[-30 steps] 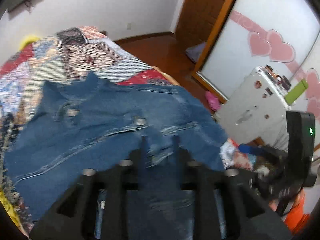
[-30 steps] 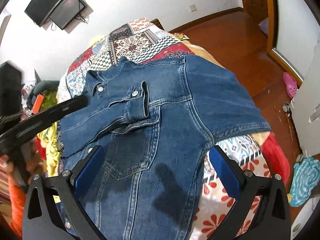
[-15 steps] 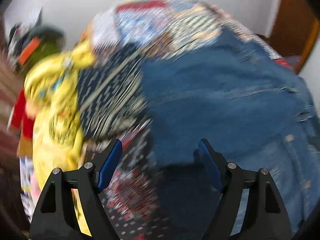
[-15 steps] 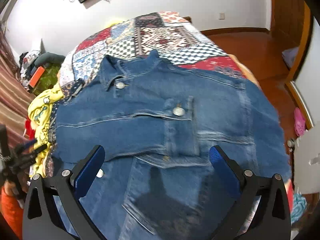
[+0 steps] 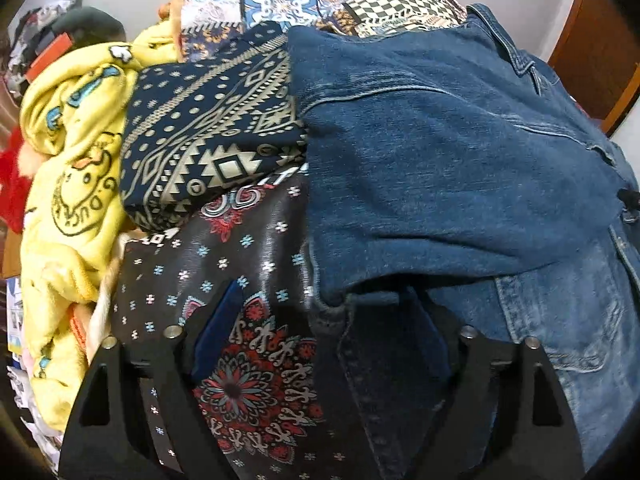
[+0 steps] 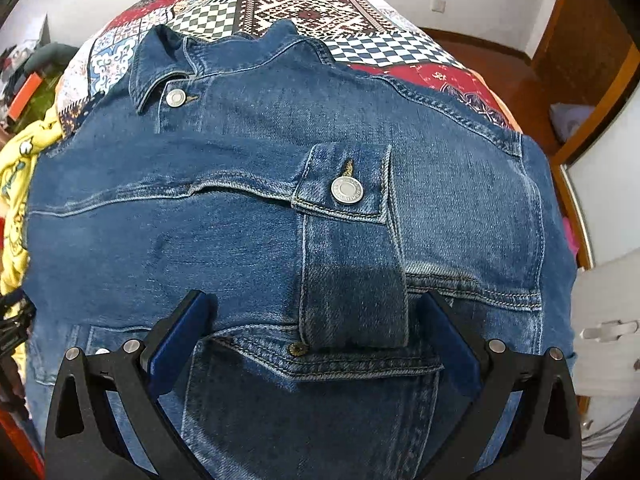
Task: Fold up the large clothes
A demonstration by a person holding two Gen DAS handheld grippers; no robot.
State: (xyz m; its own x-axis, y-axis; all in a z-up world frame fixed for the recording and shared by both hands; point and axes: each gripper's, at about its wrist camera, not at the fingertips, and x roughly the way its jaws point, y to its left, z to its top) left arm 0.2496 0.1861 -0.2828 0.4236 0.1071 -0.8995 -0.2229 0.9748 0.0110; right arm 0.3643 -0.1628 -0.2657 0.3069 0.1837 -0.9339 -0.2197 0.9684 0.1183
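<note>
A blue denim jacket [image 6: 248, 200] lies on the patchwork bed, one sleeve folded across its front, the cuff [image 6: 348, 184] with a metal button near the middle. My right gripper [image 6: 316, 312] is open and empty, low over the jacket, its jaws either side of the cuff's strap. My left gripper [image 5: 324, 304] is open and empty at the jacket's left edge [image 5: 440, 152], straddling the folded sleeve's edge and the bedspread.
A dark patterned cloth [image 5: 208, 136] and a yellow duck blanket [image 5: 72, 168] lie bunched left of the jacket. The patchwork bedspread [image 6: 304, 4] extends behind the collar. A wooden door [image 6: 580, 56] and floor are to the right.
My left gripper let go of the denim it held, opened and swung to the jacket's left side. My right gripper moved lower and closer over the folded sleeve.
</note>
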